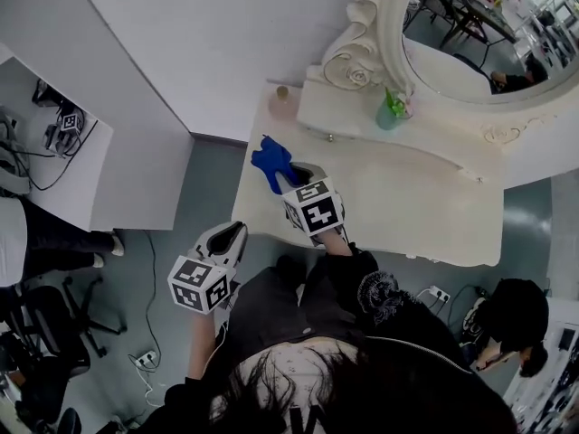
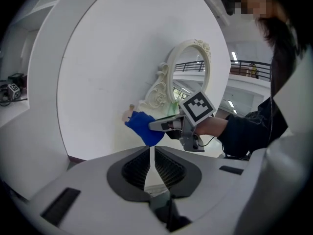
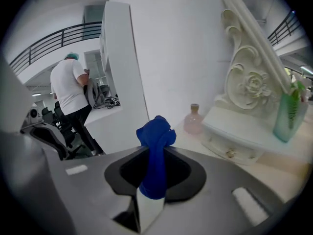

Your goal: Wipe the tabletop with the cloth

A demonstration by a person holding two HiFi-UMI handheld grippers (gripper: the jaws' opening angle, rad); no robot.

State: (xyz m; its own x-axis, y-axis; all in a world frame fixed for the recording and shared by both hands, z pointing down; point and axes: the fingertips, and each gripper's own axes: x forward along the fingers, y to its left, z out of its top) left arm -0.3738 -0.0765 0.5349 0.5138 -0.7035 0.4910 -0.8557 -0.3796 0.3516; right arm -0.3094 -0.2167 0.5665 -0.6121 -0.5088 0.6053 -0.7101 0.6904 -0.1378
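Observation:
A blue cloth [image 1: 271, 161] hangs bunched over the left end of the cream dressing tabletop [image 1: 407, 197]. My right gripper [image 1: 288, 181] is shut on it, and in the right gripper view the cloth [image 3: 155, 146] stands up between the jaws of that gripper [image 3: 155, 153]. My left gripper [image 1: 237, 233] hovers over the grey floor, left of the table's front edge, jaws together with nothing in them. From the left gripper view, past the left gripper [image 2: 150, 148], I see the cloth [image 2: 143, 126] and the right gripper [image 2: 161, 125] holding it.
A pink bottle [image 1: 282, 93] stands at the table's back left corner. A small drawer box [image 1: 344, 116] and a green bottle [image 1: 391, 111] sit below the ornate mirror [image 1: 470, 25]. A white desk [image 1: 63, 161] is at the left. A person [image 3: 71, 89] stands beyond.

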